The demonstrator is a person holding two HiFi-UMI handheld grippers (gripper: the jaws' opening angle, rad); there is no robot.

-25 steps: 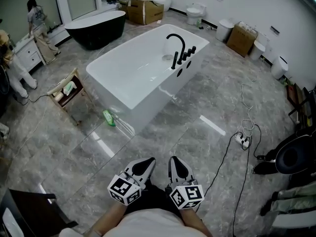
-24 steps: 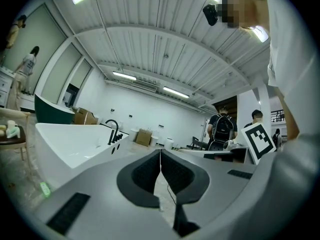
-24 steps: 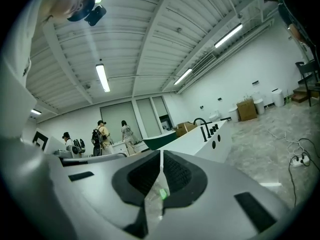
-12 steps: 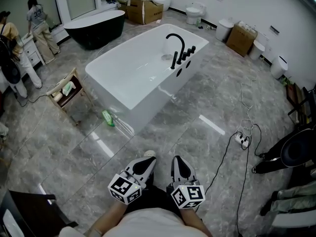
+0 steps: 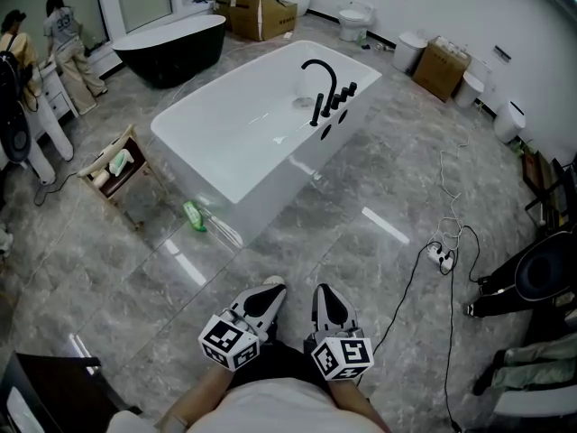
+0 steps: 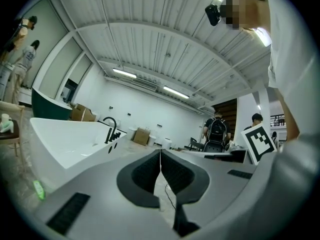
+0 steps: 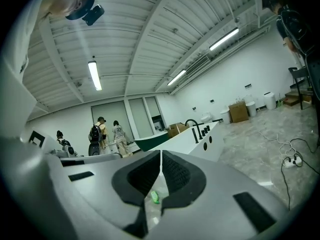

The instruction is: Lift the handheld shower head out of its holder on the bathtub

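Floor [image 5: 315,233] up to bathtub [image 5: 279,192]: open. Obstacles: green bottle [image 5: 195,215] beside tub base; wooden stool [image 5: 135,133] left; power strip [image 5: 442,256] right.

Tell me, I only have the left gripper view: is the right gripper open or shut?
Observer: Shut. The right gripper has its jaws together, with nothing gripped.
Operator: Anything on the floor to my right?
Observer: Yes, a power strip with trailing cables lies on the tiles there.
Operator: What lies between me and the tub?
Observer: In the head view, only tiles up to the white bathtub. A green bottle lies on the floor beside its near side.
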